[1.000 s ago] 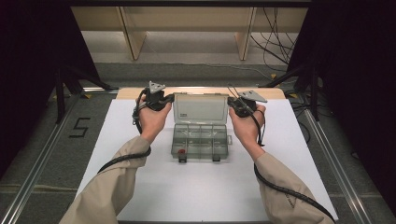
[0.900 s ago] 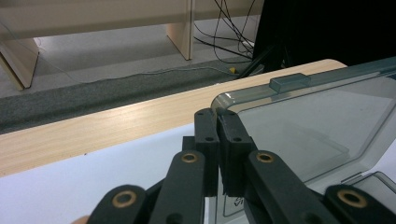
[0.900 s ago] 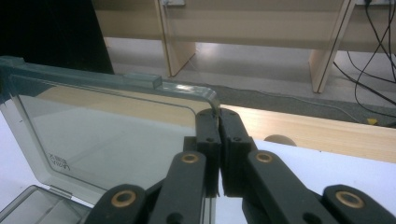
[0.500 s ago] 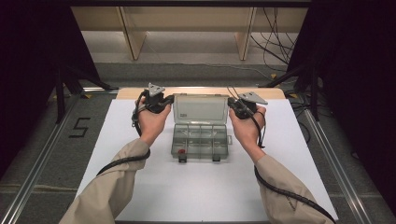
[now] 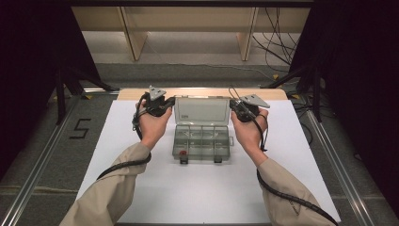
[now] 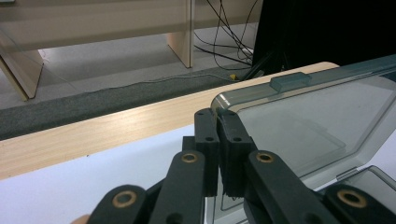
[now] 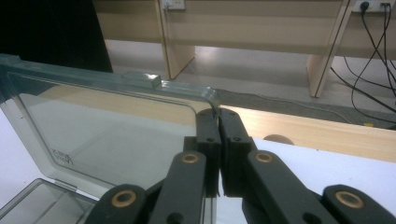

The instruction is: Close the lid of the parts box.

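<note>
The organiser box (image 5: 202, 140) is clear, smoke-tinted plastic, smooth and glossy, and its raised lid (image 6: 308, 126) catches soft reflections. The left gripper (image 6: 218, 122) and right gripper (image 7: 218, 122) have matt black plastic jaws with brass-coloured metal pivots. The table (image 5: 197, 197) wears a smooth, matt white sheet; its far edge (image 6: 93, 135) is pale grained wood. Sleeves (image 5: 113, 188) look like matt beige cloth.

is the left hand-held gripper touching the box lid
Touching. In the left gripper view the left hand-held gripper has its jaws shut on the corner edge of the clear lid, no gap showing.
</note>
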A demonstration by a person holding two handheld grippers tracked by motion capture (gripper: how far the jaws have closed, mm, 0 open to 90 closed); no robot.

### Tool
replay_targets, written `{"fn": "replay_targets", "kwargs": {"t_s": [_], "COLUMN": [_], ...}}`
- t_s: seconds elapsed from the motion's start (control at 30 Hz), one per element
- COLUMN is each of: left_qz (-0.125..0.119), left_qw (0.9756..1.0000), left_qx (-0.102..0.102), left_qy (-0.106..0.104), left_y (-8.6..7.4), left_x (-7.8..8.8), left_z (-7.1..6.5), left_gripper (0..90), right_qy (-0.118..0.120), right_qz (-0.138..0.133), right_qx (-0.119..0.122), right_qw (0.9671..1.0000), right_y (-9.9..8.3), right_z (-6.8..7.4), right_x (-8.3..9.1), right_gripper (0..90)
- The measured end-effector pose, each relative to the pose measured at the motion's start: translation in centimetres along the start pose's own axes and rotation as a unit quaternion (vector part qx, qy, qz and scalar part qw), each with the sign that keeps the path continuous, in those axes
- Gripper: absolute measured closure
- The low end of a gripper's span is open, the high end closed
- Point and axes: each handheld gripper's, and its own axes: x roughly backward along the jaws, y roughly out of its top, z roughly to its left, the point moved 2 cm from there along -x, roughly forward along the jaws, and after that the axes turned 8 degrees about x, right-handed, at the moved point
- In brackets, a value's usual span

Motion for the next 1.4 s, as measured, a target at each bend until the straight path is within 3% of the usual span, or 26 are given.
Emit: {"fn": "replay_targets", "kwargs": {"t_s": [1.4], "left_qz": [-0.013], "left_qw": [0.9997], "left_qx": [-0.021], "left_qy": [-0.002], "left_y": [-0.9], "left_x": [1.2], "left_z": [-0.4], "left_gripper": [87.2], "right_qy": [0.008], "right_qz": [-0.002], "right_qx": [0.01], "right_qw": [0.9999], "right_y": [-0.6], "right_z": [0.5], "right_x": [1.5], "right_gripper": [88.3]}}
